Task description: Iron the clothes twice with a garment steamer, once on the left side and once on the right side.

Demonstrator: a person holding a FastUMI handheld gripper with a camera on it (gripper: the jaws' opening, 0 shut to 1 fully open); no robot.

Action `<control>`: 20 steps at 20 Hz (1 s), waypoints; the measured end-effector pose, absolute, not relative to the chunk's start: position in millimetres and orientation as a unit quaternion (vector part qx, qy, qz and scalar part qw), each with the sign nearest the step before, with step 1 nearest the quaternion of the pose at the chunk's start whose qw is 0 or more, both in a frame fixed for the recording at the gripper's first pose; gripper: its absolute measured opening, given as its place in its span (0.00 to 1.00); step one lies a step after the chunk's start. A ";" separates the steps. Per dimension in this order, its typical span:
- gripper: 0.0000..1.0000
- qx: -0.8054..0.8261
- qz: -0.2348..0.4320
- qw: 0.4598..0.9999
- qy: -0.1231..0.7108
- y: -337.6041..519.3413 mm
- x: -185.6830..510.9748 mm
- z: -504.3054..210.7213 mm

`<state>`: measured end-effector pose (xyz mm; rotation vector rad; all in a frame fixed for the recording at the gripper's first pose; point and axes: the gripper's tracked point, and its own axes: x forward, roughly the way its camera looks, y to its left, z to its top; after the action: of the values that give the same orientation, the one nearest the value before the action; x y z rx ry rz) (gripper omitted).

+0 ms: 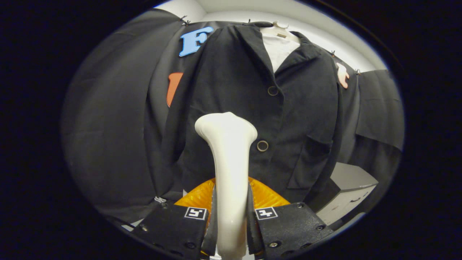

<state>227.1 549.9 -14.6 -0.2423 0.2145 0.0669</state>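
The steamer (227,155) stands clamped between the fingers (266,231); the jacket (252,108) hangs just beyond.

Steamer (229,151) hides the jacket (252,108) front at 9 o'clock of the lower button (262,146); its head face points away from us. Steamer base lies hidden between the tongs (231,220).

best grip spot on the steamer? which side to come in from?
Judging by its shape, the slim handle below the flared head of the garment steamer. The gripper already holds it there, one of the fingers on each side, coming from behind. The narrow straight shaft fits between them; the wide head faces the black jacket unobstructed.
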 end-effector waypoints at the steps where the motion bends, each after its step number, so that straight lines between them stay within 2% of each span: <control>1: 0.36 -0.123 0.033 0.985 0.115 548.3 224.5 -21.7; 11: 0.36 -0.140 0.033 0.972 0.184 541.8 200.3 -92.0; 20: 0.36 -0.153 0.033 0.963 0.218 529.2 180.0 -126.1</control>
<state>180.0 529.2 -126.1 -0.3090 0.4410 0.0668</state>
